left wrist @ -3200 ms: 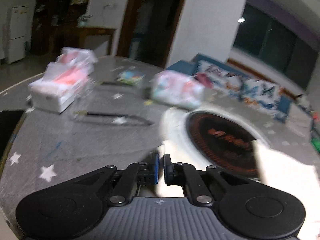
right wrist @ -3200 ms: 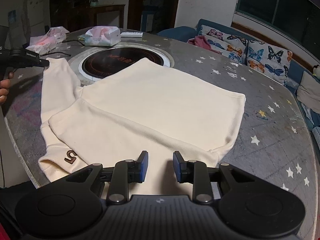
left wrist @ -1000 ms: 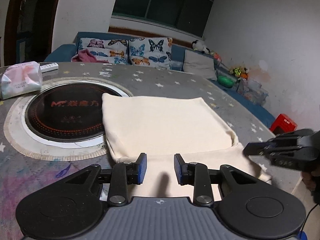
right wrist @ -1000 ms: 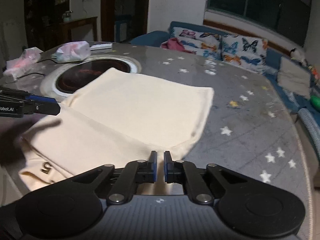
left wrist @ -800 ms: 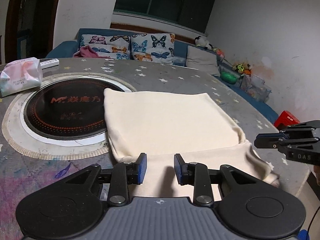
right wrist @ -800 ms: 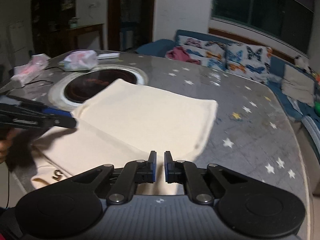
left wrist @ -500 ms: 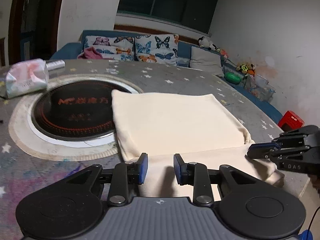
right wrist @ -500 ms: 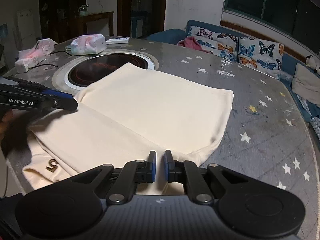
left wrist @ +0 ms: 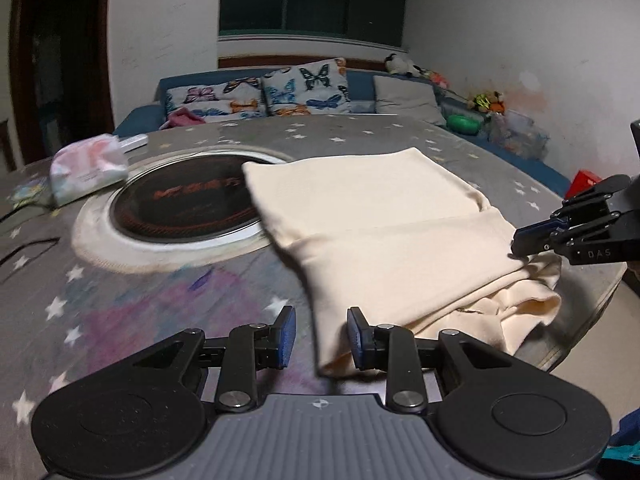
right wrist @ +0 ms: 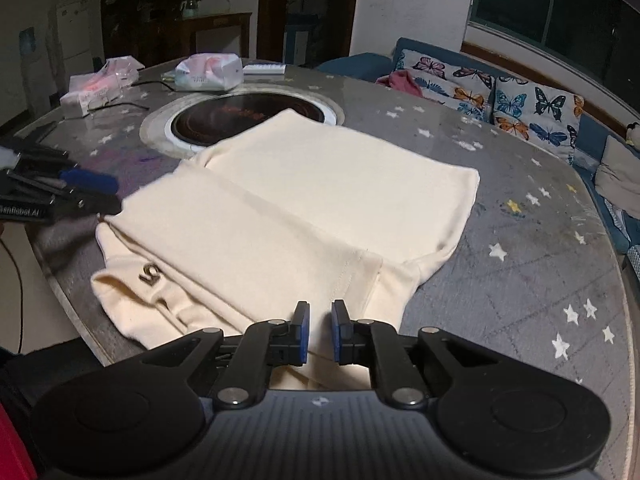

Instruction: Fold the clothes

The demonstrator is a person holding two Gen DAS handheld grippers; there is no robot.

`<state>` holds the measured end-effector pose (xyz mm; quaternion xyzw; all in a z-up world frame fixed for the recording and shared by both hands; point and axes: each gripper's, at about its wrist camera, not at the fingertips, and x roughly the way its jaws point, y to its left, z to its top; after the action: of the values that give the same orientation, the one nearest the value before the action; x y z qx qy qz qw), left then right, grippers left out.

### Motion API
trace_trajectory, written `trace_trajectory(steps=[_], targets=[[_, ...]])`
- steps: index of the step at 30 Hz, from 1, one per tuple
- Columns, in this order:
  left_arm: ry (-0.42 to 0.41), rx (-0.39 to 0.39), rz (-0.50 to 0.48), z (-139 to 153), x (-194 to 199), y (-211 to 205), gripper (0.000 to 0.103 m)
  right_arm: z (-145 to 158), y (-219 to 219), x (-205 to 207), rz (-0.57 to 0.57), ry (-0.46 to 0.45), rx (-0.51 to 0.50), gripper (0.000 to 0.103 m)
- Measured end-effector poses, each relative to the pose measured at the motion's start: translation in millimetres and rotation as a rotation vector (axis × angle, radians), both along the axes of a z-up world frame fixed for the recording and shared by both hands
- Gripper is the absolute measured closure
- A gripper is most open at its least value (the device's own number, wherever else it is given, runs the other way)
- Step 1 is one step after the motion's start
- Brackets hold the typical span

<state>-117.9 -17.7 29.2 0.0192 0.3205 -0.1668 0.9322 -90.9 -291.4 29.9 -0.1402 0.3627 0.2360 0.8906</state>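
Your left gripper (left wrist: 318,338) now sits open beside the cream shirt (right wrist: 320,200), further left than 0.5 s ago; your right gripper (right wrist: 319,330) has parted slightly, holding nothing.

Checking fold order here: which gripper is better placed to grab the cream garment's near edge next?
Probably the right gripper: its slightly parted fingers hover directly over the cream garment at its near edge. The left gripper is open mostly over bare table beside the corner.
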Motion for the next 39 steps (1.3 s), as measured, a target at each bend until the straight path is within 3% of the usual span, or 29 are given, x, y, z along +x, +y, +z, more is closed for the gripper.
trace_trajectory(steps=[8,11,18,24,30,33,39], targets=[[0.037,0.021,0.040,-8.9,-1.1,6.0,0.071,-6.5,4.1,0.7,0.011,0.005,-0.022,0.093],[0.009,0.010,0.041,1.1,-1.8,6.5,0.073,0.3,4.0,-2.4,0.013,-0.008,-0.026,0.092],[-0.040,-0.034,-0.053,10.8,12.6,-21.2,0.073,-0.2,9.4,-1.9,0.033,-0.011,-0.025,0.092],[0.001,0.029,-0.114,-4.6,21.3,-34.8,0.072,-0.3,5.1,-6.4,0.040,-0.001,-0.041,0.087],[-0.058,0.089,-0.257,7.3,-10.5,-32.0,0.069,9.4,0.5,-13.1,0.059,-0.004,-0.050,0.085],[-0.088,0.163,-0.341,0.5,-26.2,-37.8,0.063,10.8,-0.1,-17.4,0.076,-0.001,-0.072,0.081],[-0.161,0.277,-0.436,-16.9,-41.1,-60.6,0.063,10.5,0.4,-29.7,0.124,-0.006,-0.121,0.072]])
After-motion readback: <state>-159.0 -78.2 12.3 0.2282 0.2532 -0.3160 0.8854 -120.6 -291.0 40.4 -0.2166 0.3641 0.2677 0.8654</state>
